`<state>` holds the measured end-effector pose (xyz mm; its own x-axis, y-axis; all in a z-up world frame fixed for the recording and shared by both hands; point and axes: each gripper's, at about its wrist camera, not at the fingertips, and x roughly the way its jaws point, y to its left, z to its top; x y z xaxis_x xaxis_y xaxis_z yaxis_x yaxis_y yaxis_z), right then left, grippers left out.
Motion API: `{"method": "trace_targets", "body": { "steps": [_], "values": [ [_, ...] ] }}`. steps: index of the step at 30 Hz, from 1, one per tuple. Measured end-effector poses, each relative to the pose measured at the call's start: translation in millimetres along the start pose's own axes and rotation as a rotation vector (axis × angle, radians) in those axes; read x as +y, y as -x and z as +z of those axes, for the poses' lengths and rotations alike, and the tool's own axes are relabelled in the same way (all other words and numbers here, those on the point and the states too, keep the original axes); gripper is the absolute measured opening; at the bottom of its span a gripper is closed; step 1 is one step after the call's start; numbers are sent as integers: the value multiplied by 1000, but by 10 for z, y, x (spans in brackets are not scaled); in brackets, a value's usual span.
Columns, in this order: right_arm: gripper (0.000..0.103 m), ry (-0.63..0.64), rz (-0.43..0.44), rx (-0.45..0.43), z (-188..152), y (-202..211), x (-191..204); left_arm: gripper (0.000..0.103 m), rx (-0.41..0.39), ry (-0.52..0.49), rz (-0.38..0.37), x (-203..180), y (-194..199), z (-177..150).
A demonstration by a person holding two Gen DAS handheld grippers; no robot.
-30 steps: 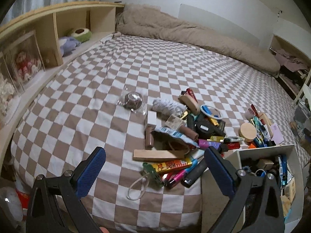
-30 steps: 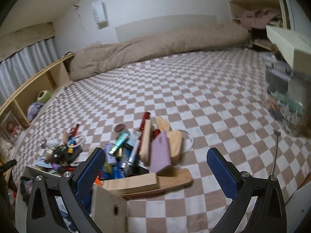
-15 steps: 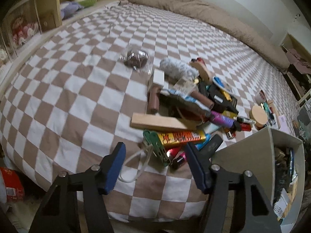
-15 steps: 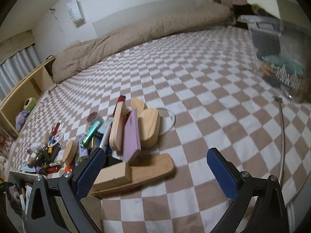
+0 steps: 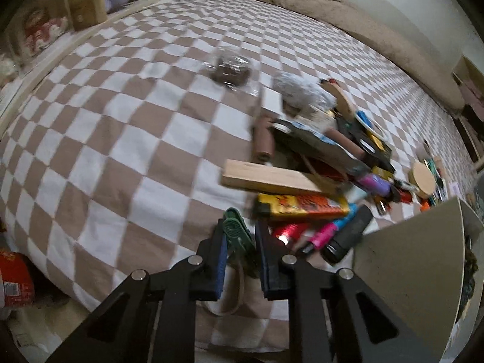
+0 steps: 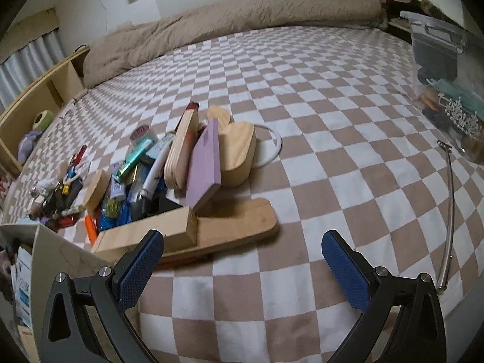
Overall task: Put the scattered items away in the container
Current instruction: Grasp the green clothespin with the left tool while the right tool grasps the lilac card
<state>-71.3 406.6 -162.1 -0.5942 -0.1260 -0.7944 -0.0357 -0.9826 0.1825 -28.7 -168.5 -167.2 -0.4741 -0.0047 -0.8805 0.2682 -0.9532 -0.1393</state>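
Left gripper [image 5: 240, 243]: jaws closing around a dark green ridged clip [image 5: 236, 232] with a beige cord loop [image 5: 233, 290] trailing below it; blue pads at or just beside the clip's flanks (firm contact hard to judge in the blur).

Right gripper [image 6: 242, 260]: jaws wide apart, nothing between them, poised over bare checkered bedspread [image 6: 317, 115] just beside the pile.

Container [image 5: 417, 260]: pale grey box, one wall at lower right of the left view; seen again at lower left of the right view, already holding some items.

Scattered items, left view: wooden block [image 5: 272, 178] lying flat; orange-and-yellow packet [image 5: 302, 207] just below it; pink marker [image 5: 325, 233] and black cylinder [image 5: 348, 236] beside the box wall; brown tube [image 5: 263, 139]; round wooden disc [image 5: 423, 178]; clear-wrapped dark lump [image 5: 231, 71] apart from the heap.

Scattered items, right view: long wooden board [image 6: 230, 230] under a wooden block; lilac box [image 6: 204, 163] leaning on a rounded wooden piece [image 6: 237, 154]; white ring [image 6: 272, 145]; metal rod [image 6: 447, 211] at right.
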Motion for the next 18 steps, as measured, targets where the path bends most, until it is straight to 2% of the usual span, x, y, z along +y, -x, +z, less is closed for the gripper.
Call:
{"method": "trace_targets", "body": {
  "steps": [6,13,16,18],
  "values": [
    [103,29,6,9,49,-53,45,15,-56,17,119,171,86,69],
    [102,89,12,31,384,-177,176,14,-73,46,141,284,125,87],
    [78,124,2,53,442,-295,234,14,-73,46,140,301,126,76],
    [74,126,6,83,464,-429,235,14,-71,48,135,296,121,73]
  ]
}}
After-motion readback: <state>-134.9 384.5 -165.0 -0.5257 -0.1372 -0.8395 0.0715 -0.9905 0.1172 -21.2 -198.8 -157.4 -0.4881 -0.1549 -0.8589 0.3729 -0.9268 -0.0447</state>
